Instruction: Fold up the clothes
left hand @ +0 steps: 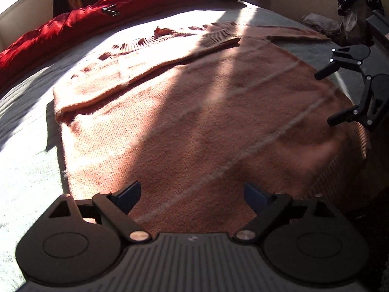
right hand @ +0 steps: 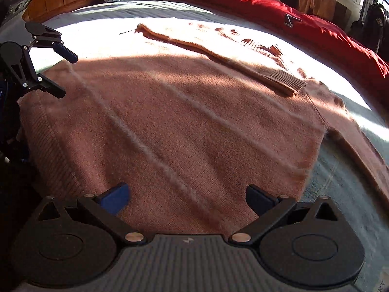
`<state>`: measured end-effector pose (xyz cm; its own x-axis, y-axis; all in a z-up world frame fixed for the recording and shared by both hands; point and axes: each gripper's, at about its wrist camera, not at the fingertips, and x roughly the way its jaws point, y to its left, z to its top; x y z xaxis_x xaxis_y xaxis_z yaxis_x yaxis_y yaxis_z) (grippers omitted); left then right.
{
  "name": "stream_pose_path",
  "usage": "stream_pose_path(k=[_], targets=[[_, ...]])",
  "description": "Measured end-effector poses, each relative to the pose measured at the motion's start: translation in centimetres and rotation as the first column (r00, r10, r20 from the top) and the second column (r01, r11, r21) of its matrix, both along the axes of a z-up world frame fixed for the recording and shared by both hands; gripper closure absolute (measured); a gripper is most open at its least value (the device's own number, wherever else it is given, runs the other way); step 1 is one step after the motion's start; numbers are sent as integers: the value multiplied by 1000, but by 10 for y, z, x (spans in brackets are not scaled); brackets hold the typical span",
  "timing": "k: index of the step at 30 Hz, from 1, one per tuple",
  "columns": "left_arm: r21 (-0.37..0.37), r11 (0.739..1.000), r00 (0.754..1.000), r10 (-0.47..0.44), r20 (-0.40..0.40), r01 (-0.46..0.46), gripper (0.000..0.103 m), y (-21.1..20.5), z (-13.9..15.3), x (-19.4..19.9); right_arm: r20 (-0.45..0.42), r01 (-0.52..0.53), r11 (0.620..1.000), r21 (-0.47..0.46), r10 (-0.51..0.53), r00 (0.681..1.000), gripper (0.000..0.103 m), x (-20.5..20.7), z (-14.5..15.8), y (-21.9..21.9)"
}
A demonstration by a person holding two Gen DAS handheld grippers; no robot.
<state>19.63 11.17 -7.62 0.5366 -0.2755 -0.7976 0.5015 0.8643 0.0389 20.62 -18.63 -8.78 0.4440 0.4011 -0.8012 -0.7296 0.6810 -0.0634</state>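
Basically no container in view, no readable label. Pink sweater lies flat on grey bedspread, one sleeve folded across chest, ahead of both finger pairs. Left gripper spread wide, nothing between fingers, hovering over sweater body. Right gripper likewise released, empty. Red duvet beyond sweater.

No legible text, label, brand or number is found in either view. The right wrist view shows a few pale letters at the bottom right corner, cut off by the frame edge and too partial to read; what they stand on cannot be told. A small pale mark sits on each gripper's ribbed body near the camera, too small to make out.
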Motion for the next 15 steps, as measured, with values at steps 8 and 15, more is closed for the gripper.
stream_pose_path(k=[8,15], targets=[[3,995,993,-100,-66,100,11,-47,-33,38,-81,97,991,90,-90,993,0,36,-9,0],[-59,998,998,16,-65,-20,8,-37,-26,47,-172,259,940,223,-224,959,0,44,-3,-54]])
